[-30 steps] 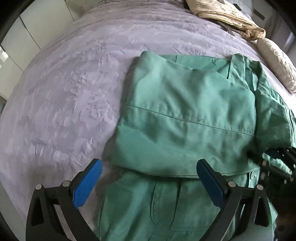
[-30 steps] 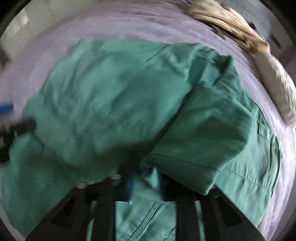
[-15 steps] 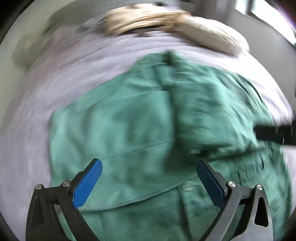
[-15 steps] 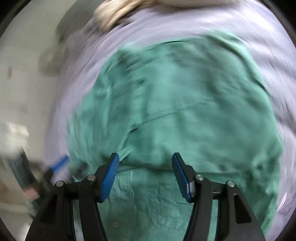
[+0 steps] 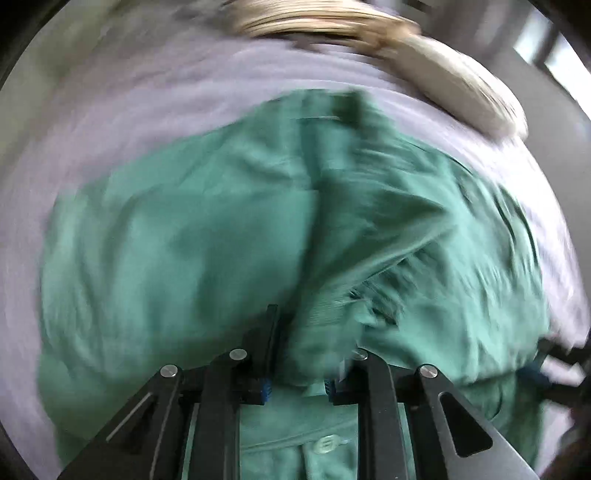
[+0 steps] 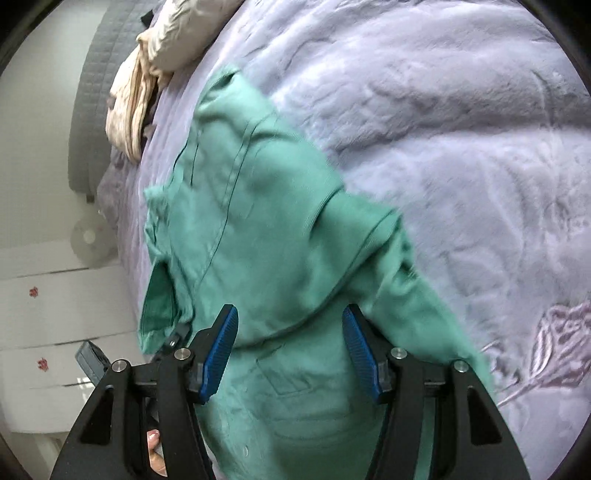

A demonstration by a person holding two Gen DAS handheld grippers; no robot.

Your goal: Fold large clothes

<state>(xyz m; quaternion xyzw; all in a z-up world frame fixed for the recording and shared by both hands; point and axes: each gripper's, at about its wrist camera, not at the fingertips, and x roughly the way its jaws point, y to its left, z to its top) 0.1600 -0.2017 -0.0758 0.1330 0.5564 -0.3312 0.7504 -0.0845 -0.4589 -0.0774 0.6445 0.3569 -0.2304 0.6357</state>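
The bed [image 6: 461, 155] had a lilac quilted cover. A green garment [image 6: 258, 240] lay on it at the frame centre, and beige pillows [image 6: 177, 33] at upper left.

Left gripper [image 5: 299, 387]: lower centre of its own view, pointing steeply down. Its jaws have just been closing and now stand narrow with a bunched fold of the green shirt [image 5: 207, 236] pinched between the blue pads; view is motion-blurred. Right gripper [image 6: 290, 354]: lower centre of its view, jaws apart, blue pads [image 6: 221, 350] clear of the cloth, nothing clamped. A fingertip [image 6: 153, 439] shows at lower left behind its frame.
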